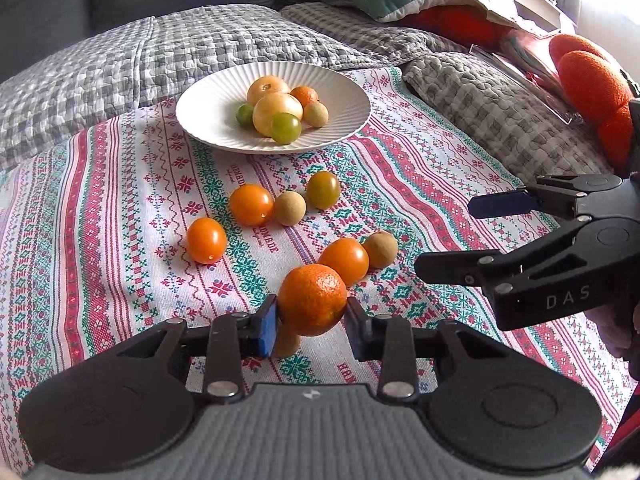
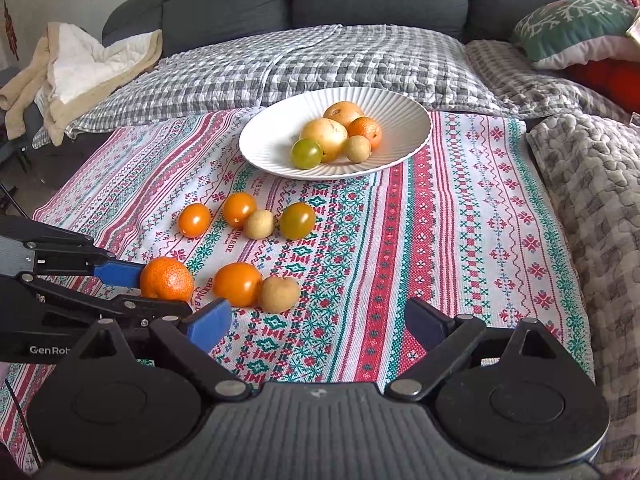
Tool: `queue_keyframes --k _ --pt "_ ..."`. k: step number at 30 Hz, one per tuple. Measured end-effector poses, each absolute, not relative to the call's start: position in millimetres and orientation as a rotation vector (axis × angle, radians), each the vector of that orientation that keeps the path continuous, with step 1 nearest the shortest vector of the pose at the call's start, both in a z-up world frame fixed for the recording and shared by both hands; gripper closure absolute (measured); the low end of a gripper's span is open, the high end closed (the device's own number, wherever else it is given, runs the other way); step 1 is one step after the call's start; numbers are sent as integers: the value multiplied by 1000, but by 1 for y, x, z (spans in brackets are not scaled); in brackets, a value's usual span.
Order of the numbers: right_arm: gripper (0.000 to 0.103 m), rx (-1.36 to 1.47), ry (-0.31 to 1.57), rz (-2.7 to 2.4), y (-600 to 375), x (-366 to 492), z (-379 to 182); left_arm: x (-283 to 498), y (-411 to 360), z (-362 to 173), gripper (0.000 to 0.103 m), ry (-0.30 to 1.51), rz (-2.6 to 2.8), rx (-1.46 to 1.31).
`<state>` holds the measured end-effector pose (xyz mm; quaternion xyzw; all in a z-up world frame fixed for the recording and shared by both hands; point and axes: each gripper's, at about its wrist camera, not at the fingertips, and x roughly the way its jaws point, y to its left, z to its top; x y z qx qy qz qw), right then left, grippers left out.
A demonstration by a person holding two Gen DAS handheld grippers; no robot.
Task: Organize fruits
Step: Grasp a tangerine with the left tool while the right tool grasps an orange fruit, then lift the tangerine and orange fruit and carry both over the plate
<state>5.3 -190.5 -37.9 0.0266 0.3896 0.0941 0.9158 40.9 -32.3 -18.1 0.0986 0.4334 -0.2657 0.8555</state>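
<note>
Two grippers are before us, and our left gripper [image 1: 312, 316] is clamped on a mandarin [image 1: 312, 300], with the blue pad [image 1: 269, 326] pressing its left side and the dark pad touching its right side; a small tan fruit [image 1: 287, 345] shows just under it. In the right wrist view we see the same mandarin [image 2: 167, 279] held between the blue fingers of the left gripper [image 2: 160, 292], just above the patterned cloth [image 2: 460, 240]. Our right gripper [image 2: 318, 324] has its fingers wide apart and nothing is between them. On its body in the left wrist view we read "DAS", and on the left gripper's body in the right wrist view we read "GenRob", cut by the frame. The cloth has small red words woven in it, but we can read only some letters like "BDE". Near the mandarin lie an orange tomato [image 1: 343, 261] and a tan round fruit [image 1: 380, 249], touching each other. Farther on are two more orange tomatoes [image 1: 207, 240] [image 1: 251, 205], another tan fruit [image 1: 290, 209] and a greenish tomato [image 1: 323, 189]. Behind them stands a white ribbed plate [image 1: 200, 112], which holds two yellow fruits, one small mandarin, two green fruits and one tan fruit. A grey checked quilt [image 1: 120, 52] covers the sofa behind.
</note>
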Motion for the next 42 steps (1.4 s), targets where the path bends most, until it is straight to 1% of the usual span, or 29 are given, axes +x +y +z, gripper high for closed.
queue_keyframes --k 2,3,5,6,7,12,19,31,33,36,37,42 --pt "23 44 802 211 -186 6 -38 42 -27 -16 79 909 -542 195" --pt "25 43 803 225 -183 6 -38 43 -24 -15 79 907 -532 191" --pt "36 51 816 262 -179 8 -39 45 -18 -14 79 906 -513 178" --pt "39 60 827 290 -177 8 -39 47 -15 -13 79 908 -504 168" --pt "45 67 838 313 -176 9 -39 49 -12 -13 79 912 -496 159" --pt "53 96 885 387 -166 13 -46 55 -4 -19 79 942 -463 136" --pt "54 164 893 352 -161 26 -56 57 -4 -19 79 942 -459 128" --pt "55 159 842 295 -146 43 -61 67 2 -27 79 987 -423 87" --pt "56 161 836 284 -146 44 -61 67 2 -28 79 994 -420 84" --pt "65 161 836 270 -144 47 -62 66 3 -29 79 1000 -417 84" --pt "70 158 837 267 -144 48 -62 66 3 -29 79 1000 -416 85" --pt "71 135 844 269 -141 48 -61 65 1 -28 79 992 -421 94"
